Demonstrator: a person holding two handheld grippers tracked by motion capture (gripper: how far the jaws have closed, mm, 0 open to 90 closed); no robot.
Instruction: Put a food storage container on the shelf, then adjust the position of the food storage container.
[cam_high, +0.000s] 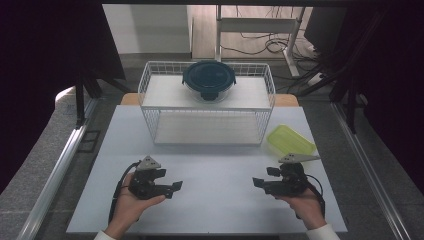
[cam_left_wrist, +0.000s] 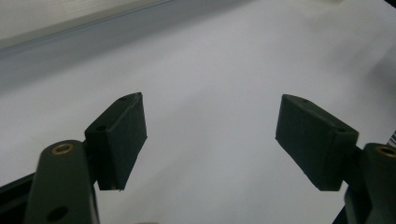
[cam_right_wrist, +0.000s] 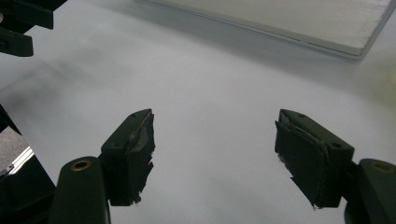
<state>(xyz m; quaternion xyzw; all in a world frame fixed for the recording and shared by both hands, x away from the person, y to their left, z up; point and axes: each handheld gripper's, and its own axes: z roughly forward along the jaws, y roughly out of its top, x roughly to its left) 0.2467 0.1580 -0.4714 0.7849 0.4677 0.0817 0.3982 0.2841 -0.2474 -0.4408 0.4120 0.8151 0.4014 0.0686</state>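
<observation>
Both tools (cam_left_wrist: 210, 135) (cam_right_wrist: 215, 154) agape, empty.

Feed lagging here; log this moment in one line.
left gripper: open, empty | right gripper: open, empty | round container: on wire rack | yellow-green lid: on table

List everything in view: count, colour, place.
table: 1, white, centre, under everything
rack: 1, white wire, two levels, far middle of table
container: 1, clear with dark round lid, on top level of rack
lid: 1, yellow-green, rectangular, on table right of rack
desk: 1, white frame, on the floor beyond the table, cables beneath
left claw: 1, black, near left over table, jaws open, nothing between them
right claw: 1, black, near right over table, jaws open, nothing between them
hands: 2, left and right, bottom edge, each holding a claw
</observation>
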